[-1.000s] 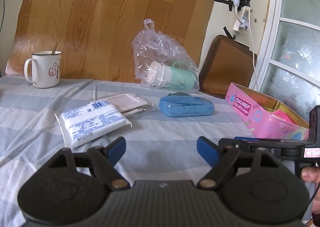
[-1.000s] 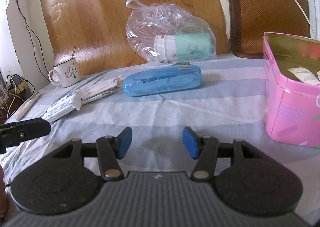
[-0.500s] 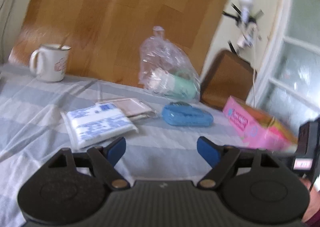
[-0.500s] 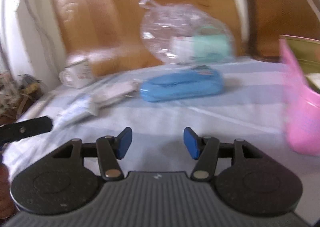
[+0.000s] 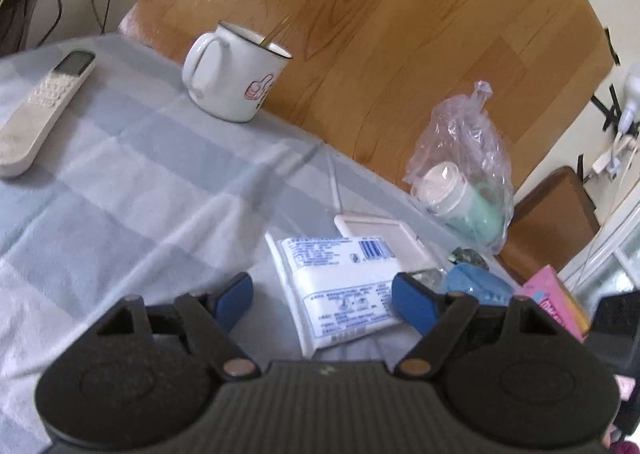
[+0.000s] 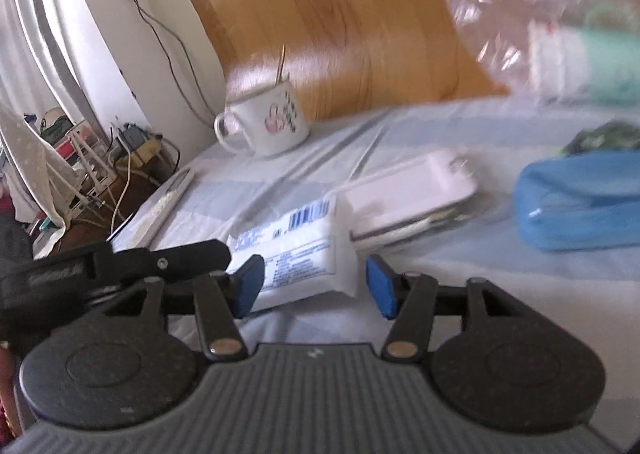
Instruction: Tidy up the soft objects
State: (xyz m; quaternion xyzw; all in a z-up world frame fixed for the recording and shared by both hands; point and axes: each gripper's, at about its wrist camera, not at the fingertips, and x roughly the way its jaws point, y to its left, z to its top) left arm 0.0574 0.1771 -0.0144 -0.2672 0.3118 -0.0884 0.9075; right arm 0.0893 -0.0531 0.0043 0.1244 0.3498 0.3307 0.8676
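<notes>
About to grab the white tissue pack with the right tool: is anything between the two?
Nothing visible blocks it. The white plastic tissue pack lies on the striped cloth straight ahead of the right tool, whose jaws are closing. The left tool's black finger sits just left of the pack.

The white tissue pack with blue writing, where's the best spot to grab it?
Probably the near short end of the tissue pack, coming from the front. It lies flat, its far end by the white case, and its soft near edge faces the left hand-held gripper, whose jaws are closing.
</notes>
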